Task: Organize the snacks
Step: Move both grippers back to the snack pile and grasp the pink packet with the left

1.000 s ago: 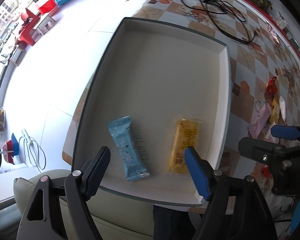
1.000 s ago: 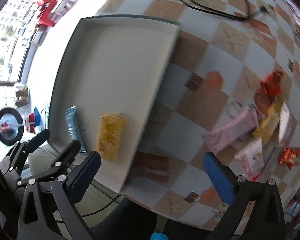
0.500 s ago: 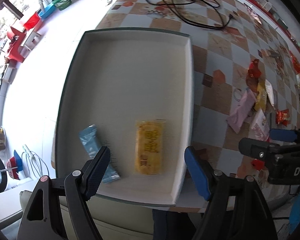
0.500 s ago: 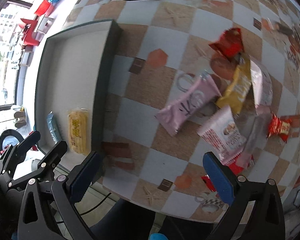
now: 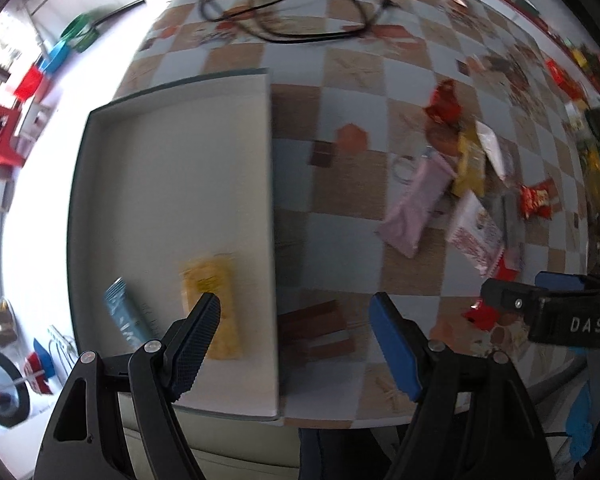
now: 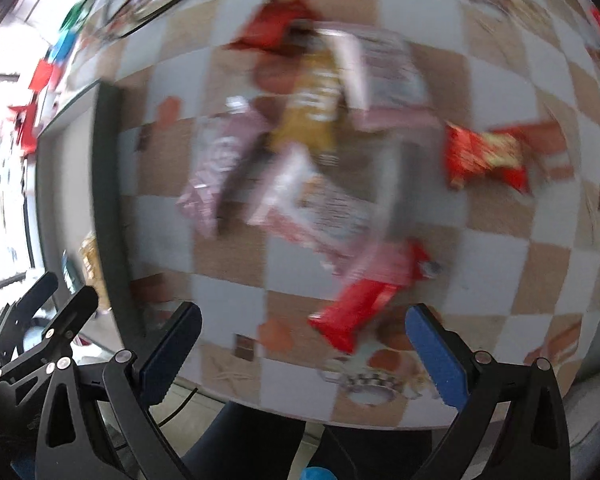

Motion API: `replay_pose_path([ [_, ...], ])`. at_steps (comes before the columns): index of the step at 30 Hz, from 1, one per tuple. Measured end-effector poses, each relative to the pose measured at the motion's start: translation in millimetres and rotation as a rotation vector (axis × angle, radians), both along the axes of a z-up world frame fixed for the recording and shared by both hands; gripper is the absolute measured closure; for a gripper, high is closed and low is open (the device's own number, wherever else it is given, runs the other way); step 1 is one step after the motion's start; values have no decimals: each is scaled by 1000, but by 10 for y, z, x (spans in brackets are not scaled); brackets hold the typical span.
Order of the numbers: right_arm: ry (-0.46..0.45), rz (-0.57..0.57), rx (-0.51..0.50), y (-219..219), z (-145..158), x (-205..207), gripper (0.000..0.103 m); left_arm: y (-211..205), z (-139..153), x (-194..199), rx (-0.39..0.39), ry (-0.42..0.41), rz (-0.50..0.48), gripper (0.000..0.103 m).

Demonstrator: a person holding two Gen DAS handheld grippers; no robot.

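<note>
A shallow white tray [image 5: 172,184] with a dark rim lies at the table's left end. In its near corner lie a yellow snack pack [image 5: 216,300] and a blue one [image 5: 126,314]. My left gripper [image 5: 296,324] hangs open and empty over the tray's right edge. A pile of loose snacks lies to the right: a pink bar [image 5: 416,204], a yellow pack [image 6: 314,108], a white pack [image 6: 324,216], red packs [image 6: 486,156]. My right gripper [image 6: 304,336] is open and empty above a red bar [image 6: 360,304] at the pile's near side. The right wrist view is blurred.
The table wears a brown and white checked cloth [image 5: 340,236]. A black cable and adapter [image 5: 284,8] lie at its far side. A sofa cushion [image 5: 240,452] sits below the near edge. The tray [image 6: 66,184] is at the left in the right wrist view.
Both grippers have slid rightward: the left from over the tray's two packs to its right edge, the right from the tray's side to over the snack pile. Both stayed open.
</note>
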State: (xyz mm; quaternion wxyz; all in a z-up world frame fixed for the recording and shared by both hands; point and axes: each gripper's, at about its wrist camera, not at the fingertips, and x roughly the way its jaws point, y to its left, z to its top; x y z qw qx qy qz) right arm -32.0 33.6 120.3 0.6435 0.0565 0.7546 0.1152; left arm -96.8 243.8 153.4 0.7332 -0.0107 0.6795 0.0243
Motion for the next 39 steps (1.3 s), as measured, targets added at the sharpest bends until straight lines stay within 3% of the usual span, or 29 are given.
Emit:
replay_pose_path([
  [5,21,-109,-1,-511,-90,-38,0,-278,-41,140,4,1,-61,23],
  [14,72,-197,-20,-1110,-240,-194,0,-703,-354,550,22,51,-162,23],
  [22,76,-193,-14,-1134,-296,-262,0,-875,-571,763,62,66,-200,23],
  [32,58,-224,0,-1038,-255,207,0,-877,-802,717,76,105,-181,23],
  [39,72,-241,-2,-1048,-404,536,0,-862,-826,777,64,72,-181,22],
])
